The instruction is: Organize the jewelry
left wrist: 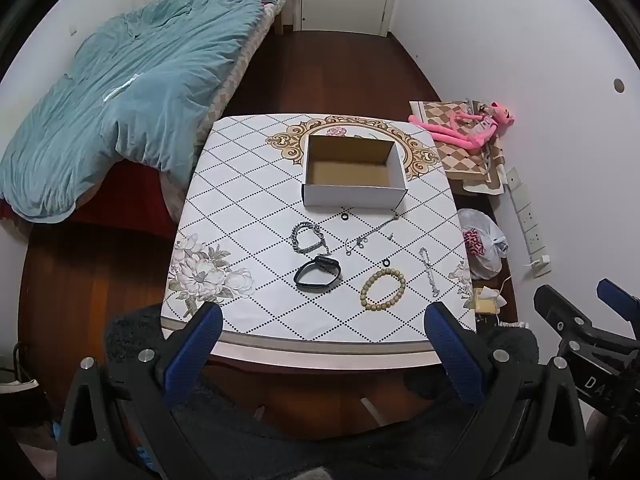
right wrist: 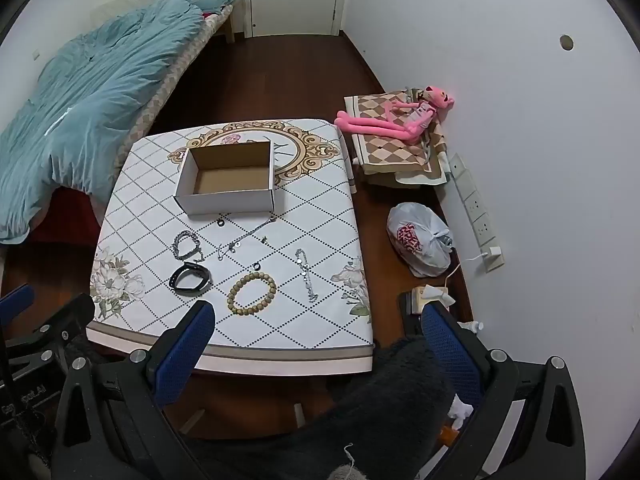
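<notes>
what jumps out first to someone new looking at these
An open, empty cardboard box sits at the far middle of the patterned table, with jewelry spread in front of it: a bead bracelet, a black band and silver chains. A pink plush toy lies off to the right by the wall.

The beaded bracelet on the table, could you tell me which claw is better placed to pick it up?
Probably the right claw: the beaded bracelet lies just beyond its open fingers, close to the left one. From the left claw, also open, it sits further ahead.
</notes>
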